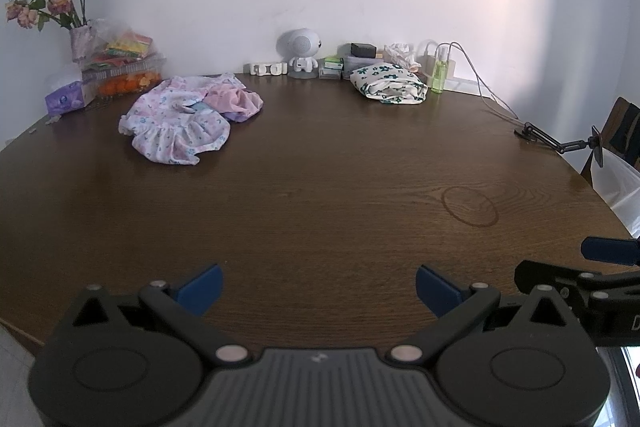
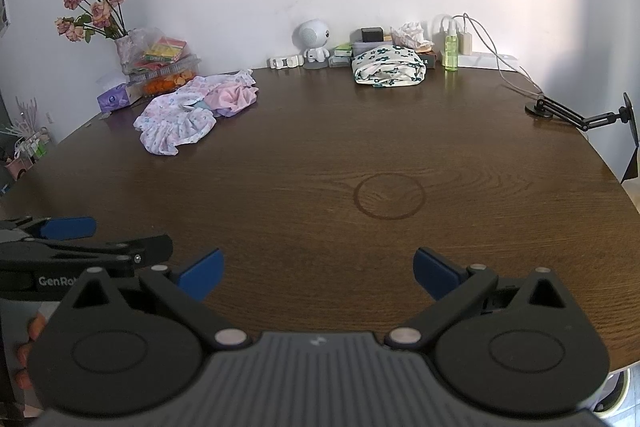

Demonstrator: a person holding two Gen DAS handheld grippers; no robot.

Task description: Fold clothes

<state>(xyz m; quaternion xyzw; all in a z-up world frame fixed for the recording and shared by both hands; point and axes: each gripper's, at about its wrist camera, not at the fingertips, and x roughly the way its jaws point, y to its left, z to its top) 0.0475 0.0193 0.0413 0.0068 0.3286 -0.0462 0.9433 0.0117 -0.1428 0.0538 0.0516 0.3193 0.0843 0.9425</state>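
Soft, light floral clothes [image 1: 180, 119] heaped far ahead-left of both claws; grab by hem/edge. Left claw [image 1: 318, 289] & right claw [image 2: 316, 271] gape empty.

clothes pile [image 1: 188, 119] lies far left on the table [image 1: 320, 195], folded cloth [image 1: 388, 83] far right.

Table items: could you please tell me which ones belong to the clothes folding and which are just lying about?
For the job:
- loose clothes pile
- folded floral cloth
- left gripper, open
- right gripper, open

Lying about:
- flower vase
- tissue box
- snack trays
- robot toy
- green bottle
- phone stand
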